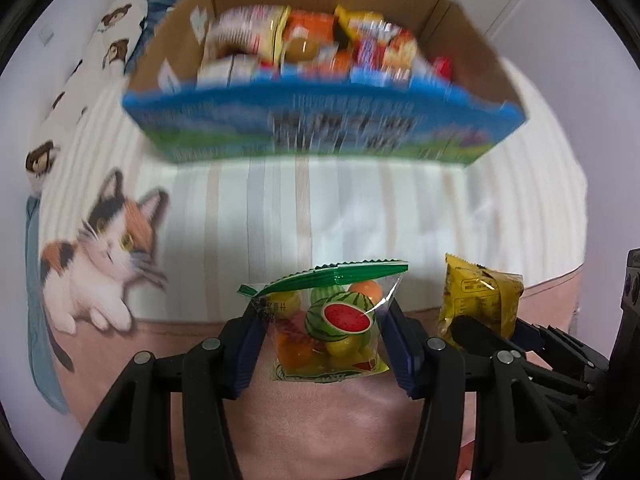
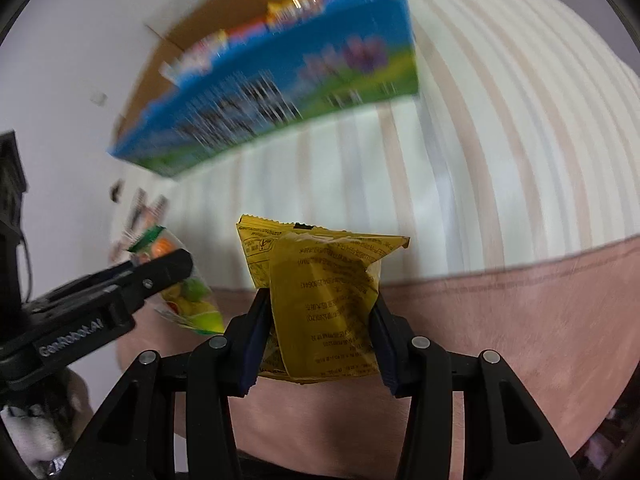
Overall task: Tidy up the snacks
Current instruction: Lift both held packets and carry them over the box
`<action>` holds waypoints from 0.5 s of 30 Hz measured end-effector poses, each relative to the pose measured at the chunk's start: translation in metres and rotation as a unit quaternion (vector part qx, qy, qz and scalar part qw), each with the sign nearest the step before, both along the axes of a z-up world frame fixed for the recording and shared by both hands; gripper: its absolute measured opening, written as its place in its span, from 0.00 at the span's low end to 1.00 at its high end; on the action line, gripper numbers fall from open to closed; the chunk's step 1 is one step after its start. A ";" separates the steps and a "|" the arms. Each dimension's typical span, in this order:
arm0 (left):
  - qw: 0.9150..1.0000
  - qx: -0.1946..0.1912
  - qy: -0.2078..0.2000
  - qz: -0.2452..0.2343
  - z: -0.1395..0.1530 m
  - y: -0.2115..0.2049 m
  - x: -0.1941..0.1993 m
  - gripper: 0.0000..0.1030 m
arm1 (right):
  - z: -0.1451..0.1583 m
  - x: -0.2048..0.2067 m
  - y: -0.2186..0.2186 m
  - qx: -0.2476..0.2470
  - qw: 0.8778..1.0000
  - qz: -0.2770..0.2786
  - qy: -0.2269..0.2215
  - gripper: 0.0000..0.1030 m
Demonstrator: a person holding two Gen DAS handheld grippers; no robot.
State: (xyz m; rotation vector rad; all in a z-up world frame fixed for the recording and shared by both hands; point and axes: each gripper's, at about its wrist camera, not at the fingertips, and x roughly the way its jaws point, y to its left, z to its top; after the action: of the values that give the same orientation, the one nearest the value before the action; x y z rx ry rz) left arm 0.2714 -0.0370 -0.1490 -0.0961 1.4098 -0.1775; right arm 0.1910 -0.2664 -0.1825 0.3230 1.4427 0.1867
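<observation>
Above the bed, left gripper [image 1: 324,336] clamped the fruit-candy bag [image 1: 332,328]; right gripper [image 2: 318,320] clamped the yellow packet [image 2: 324,300]. Carry step; snack box [image 1: 320,120] at 12 o'clock, well apart. Next: lift over its rim, release.

Bright, motion-blurred background, fisheye-warped edges

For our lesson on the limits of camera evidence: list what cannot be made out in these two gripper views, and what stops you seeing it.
- Lettering on the box: motion blur, both views.
- Snacks in the box: blurred in the left view, mostly behind the box wall in the right.
- Fine print on the yellow packet: too small, crumpled.
- Fruit candy bag: right view, partly behind the left gripper.
- Cat-print cushion: blurred, left view.
</observation>
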 end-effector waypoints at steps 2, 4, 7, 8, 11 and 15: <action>1.000 -0.008 -0.014 -0.002 0.018 0.004 0.010 0.51 | 0.020 0.016 0.000 0.013 1.000 -0.001 -0.019 0.48; 0.999 -0.021 -0.030 -0.003 0.043 0.006 0.028 0.51 | 0.045 0.031 0.002 0.022 0.999 -0.002 -0.045 0.48; 0.998 -0.033 -0.049 -0.008 0.071 0.008 0.052 0.51 | 0.075 0.055 0.003 0.037 0.997 0.000 -0.074 0.48; 0.998 -0.034 -0.053 -0.010 0.071 0.007 0.060 0.51 | 0.085 0.064 0.004 0.040 0.996 0.003 -0.082 0.48; 0.997 -0.034 -0.063 -0.016 0.082 0.009 0.094 0.51 | 0.105 0.096 0.005 0.043 0.994 0.004 -0.102 0.48; 0.998 -0.013 -0.064 -0.020 0.083 0.010 0.151 0.51 | 0.110 0.148 0.006 0.034 0.993 -0.001 -0.110 0.48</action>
State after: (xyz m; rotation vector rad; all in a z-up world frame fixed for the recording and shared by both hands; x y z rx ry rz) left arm 0.4224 -0.0273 -0.0663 -0.0766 1.2822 -0.2312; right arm 0.3386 -0.2601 -0.0725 0.3479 1.2207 0.2630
